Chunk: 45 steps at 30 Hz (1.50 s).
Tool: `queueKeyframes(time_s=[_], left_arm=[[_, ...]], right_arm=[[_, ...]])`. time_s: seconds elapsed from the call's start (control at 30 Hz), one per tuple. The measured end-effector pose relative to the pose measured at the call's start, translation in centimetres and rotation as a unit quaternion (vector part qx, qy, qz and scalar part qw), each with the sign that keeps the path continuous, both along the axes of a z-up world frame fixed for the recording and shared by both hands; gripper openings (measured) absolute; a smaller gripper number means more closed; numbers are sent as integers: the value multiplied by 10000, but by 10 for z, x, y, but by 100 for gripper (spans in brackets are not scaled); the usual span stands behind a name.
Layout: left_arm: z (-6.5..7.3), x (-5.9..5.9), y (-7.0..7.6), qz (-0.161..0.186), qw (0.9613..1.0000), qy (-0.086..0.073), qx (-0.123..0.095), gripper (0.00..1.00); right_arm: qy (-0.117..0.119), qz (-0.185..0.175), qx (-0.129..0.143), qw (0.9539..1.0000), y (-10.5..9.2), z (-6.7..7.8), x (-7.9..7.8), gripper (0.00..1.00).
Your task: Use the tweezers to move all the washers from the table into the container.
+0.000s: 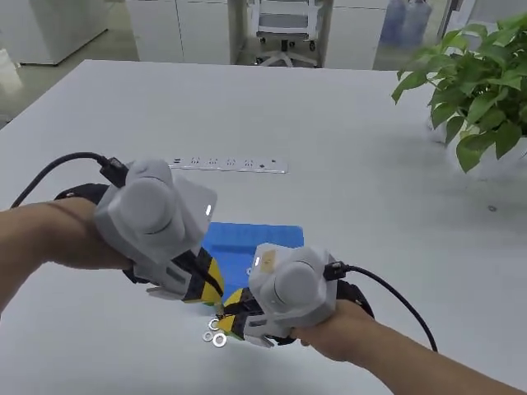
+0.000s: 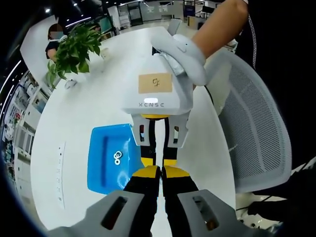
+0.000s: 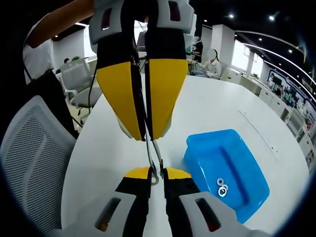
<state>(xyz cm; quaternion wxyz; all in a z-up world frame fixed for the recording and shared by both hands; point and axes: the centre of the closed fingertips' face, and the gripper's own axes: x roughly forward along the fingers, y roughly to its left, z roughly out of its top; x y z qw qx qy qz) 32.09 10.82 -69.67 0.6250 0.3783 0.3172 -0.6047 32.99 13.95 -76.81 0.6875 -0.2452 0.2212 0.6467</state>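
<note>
The two grippers meet tip to tip at the table's near edge. My left gripper (image 1: 207, 290) (image 2: 161, 173) is shut on thin metal tweezers (image 3: 150, 143). The tweezers run from its yellow jaws down into the jaws of my right gripper (image 1: 235, 319) (image 3: 157, 174), which are closed around the tweezer tips. Two or three washers (image 1: 216, 336) lie on the table just below the grippers. Just behind the grippers sits the blue container (image 1: 263, 240) (image 2: 101, 168) (image 3: 237, 163), with washers (image 2: 117, 158) (image 3: 221, 186) lying in it.
A white power strip (image 1: 229, 164) lies beyond the container. A potted plant (image 1: 478, 99) stands at the far right of the table. An office chair (image 1: 284, 29) is behind the far edge, and a mesh chair (image 3: 34, 163) is close to the near edge.
</note>
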Motion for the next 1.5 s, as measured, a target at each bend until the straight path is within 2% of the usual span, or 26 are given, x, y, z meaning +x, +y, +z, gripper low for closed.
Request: queueKeyframes(time_s=[0.5, 0.87, 1.5], left_arm=[[-18, -8, 6, 66, 9998, 191, 28, 5], [-26, -9, 8, 85, 9995, 299, 52, 5], [-27, 3, 4, 183, 9991, 366, -147, 5]], right_arm=[[220, 115, -78, 9997, 4, -18, -12, 11], [372, 151, -111, 9991, 7, -27, -14, 12], [461, 36, -181, 9988, 5, -32, -10, 11]])
